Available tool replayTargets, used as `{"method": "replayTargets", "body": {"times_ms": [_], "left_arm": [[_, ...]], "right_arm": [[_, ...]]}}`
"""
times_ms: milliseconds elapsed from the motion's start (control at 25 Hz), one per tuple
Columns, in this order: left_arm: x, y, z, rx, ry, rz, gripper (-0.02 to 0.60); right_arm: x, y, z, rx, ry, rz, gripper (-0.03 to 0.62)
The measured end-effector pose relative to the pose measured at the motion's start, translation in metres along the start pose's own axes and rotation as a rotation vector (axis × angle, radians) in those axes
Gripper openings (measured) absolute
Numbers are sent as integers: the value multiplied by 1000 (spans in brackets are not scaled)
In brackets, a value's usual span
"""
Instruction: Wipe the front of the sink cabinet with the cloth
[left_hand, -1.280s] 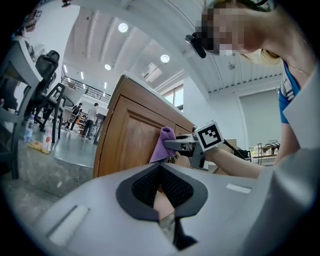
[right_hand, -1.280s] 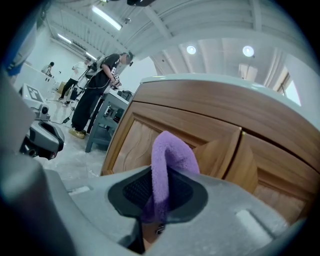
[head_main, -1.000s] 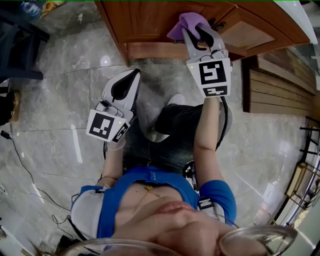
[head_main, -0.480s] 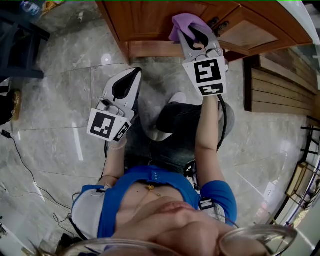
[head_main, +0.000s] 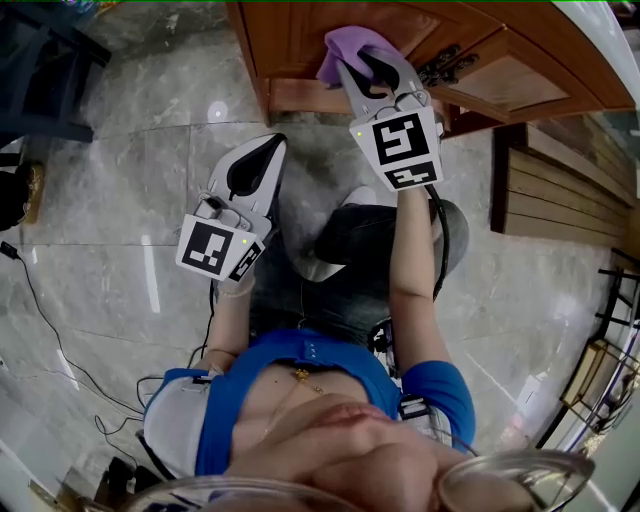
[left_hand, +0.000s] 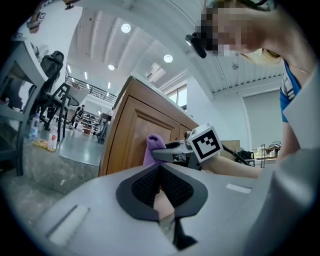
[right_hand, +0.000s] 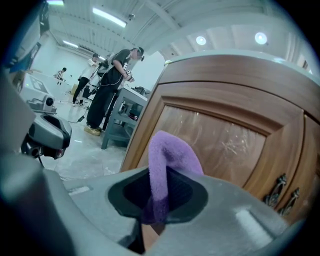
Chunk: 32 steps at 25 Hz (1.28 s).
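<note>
Handles (right_hand: 281, 190) lie right of the right tool (head_main: 370, 62), which grips the purple cloth (right_hand: 167, 155) at the cabinet door (right_hand: 225, 140). Left tool (head_main: 270, 147), jaws together and empty, hangs well apart over open floor (head_main: 130, 180).

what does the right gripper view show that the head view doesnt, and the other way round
Only the right gripper view: people standing across the room, and smears on the cabinet door. Only the head view: the person's blue top and jeans, and the marker cube on the right gripper. Both: the purple cloth pinched in the right gripper's jaws, the wooden cabinet door and its handles.
</note>
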<state>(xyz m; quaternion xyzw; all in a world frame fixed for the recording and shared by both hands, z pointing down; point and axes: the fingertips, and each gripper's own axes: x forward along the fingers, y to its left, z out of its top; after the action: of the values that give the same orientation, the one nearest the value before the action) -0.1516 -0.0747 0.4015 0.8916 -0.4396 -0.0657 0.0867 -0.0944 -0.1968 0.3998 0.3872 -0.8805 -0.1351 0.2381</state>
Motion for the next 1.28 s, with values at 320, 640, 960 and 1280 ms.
{"method": "replayTargets", "body": {"times_ms": [320, 640, 960, 1280], "left_arm": [[-12, 9, 4, 1, -10, 41, 0], [-23, 14, 7, 14, -17, 81, 0], [-32, 18, 10, 20, -19, 110, 0], [-32, 19, 6, 17, -14, 112, 0]], "right_arm": [[26, 30, 21, -22, -36, 89, 57], [47, 63, 42, -29, -82, 185, 57], [59, 82, 49, -42, -93, 226, 57], [60, 85, 44, -47, -102, 202, 57]]}}
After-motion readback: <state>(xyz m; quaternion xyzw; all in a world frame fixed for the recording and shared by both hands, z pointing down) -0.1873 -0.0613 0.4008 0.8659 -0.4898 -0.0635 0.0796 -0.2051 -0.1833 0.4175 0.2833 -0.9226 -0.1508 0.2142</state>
